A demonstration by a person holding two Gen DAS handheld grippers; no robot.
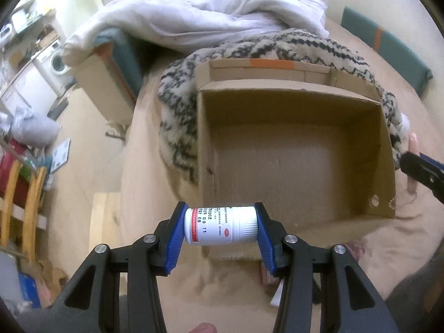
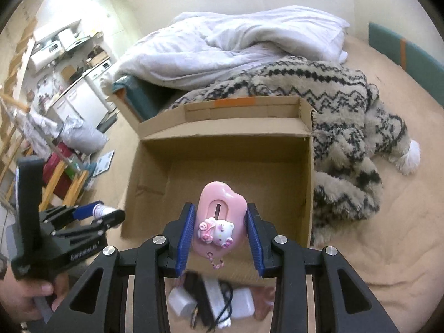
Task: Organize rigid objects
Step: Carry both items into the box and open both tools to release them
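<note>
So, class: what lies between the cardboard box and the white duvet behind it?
A fuzzy black-and-cream patterned blanket lies between the cardboard box and the white duvet. The right wrist view shows it best.

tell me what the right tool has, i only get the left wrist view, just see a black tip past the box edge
Observer: The right tool grips a pink cat-figure toy over the cardboard box.
Operator: anything left to pick up after this
Observer: Yes, small white and dark items lie on the bed in front of the box, under the right tool.
Operator: whats holding my tool
Observer: A hand grips the left tool's handle; that tool holds the white bottle.
</note>
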